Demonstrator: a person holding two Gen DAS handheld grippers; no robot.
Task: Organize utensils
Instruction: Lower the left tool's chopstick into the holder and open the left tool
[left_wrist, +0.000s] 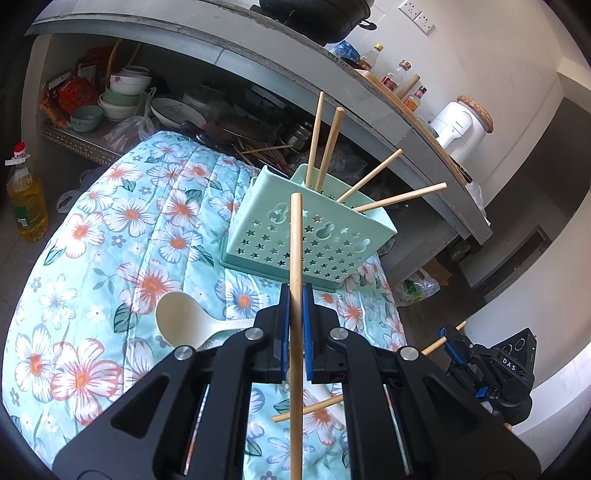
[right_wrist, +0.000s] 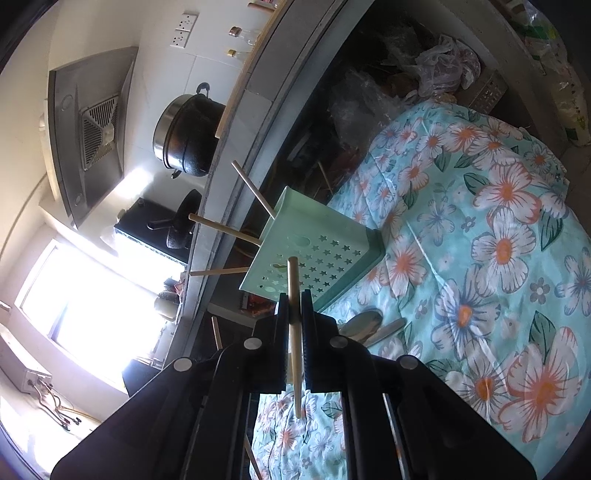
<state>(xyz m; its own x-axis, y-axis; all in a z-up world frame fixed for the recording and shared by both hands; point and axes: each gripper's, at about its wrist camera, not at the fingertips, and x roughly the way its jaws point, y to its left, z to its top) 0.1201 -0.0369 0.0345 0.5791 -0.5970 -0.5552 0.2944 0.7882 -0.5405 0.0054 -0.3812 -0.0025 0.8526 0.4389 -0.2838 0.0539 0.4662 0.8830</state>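
Four pale wooden chopsticks already stand in the mint-green perforated plastic basket on the floral quilt. The left gripper has its jaws clamped on another chopstick, and the right gripper likewise pinches one. By my reckoning, both, plus a loose chopstick and the cream plastic spoon on the quilt, remain to be binned.

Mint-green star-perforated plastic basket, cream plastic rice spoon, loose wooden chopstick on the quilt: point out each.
Mint-green star-perforated plastic basket (left_wrist: 295, 247), left wrist view, front wall.
Cream plastic rice spoon (left_wrist: 181, 317), left wrist view, bowl.
Loose wooden chopstick (left_wrist: 317, 406), left wrist view, mid-shaft.
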